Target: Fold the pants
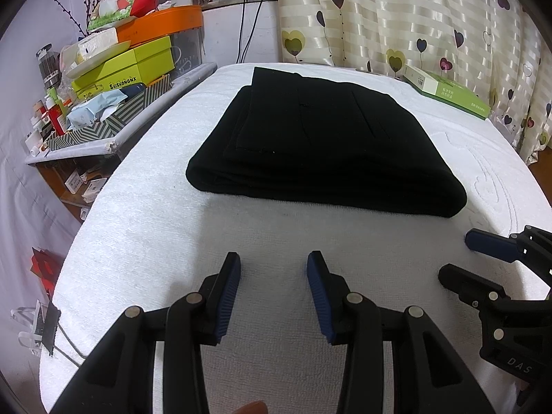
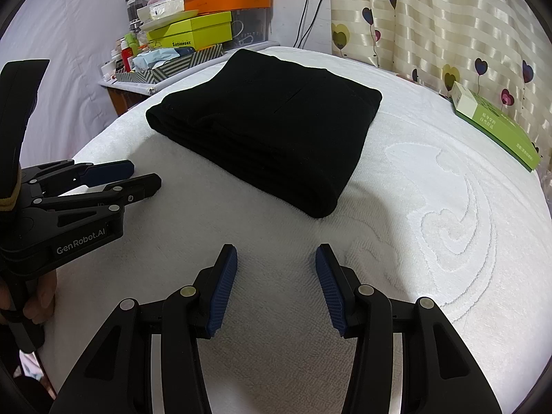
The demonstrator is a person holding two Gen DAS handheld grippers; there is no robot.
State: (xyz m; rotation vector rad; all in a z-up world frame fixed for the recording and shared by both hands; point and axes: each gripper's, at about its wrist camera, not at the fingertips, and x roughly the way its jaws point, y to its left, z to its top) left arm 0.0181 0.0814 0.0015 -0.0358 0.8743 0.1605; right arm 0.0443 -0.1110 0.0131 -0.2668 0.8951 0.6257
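The black pants [image 1: 321,148] lie folded into a thick rectangular stack on the white towel-covered table [image 1: 155,234]; they also show in the right wrist view [image 2: 269,127]. My left gripper [image 1: 274,258] is open and empty, hovering over the towel in front of the stack. My right gripper [image 2: 276,252] is open and empty, in front of the stack's near right corner. The right gripper shows at the right edge of the left wrist view [image 1: 459,255]. The left gripper shows at the left of the right wrist view [image 2: 145,176].
A green and white box [image 1: 448,91] lies at the table's far right edge, also in the right wrist view [image 2: 493,124]. A cluttered side table [image 1: 103,96] with stacked boxes and bottles stands at the left. A heart-patterned curtain [image 1: 396,17] hangs behind.
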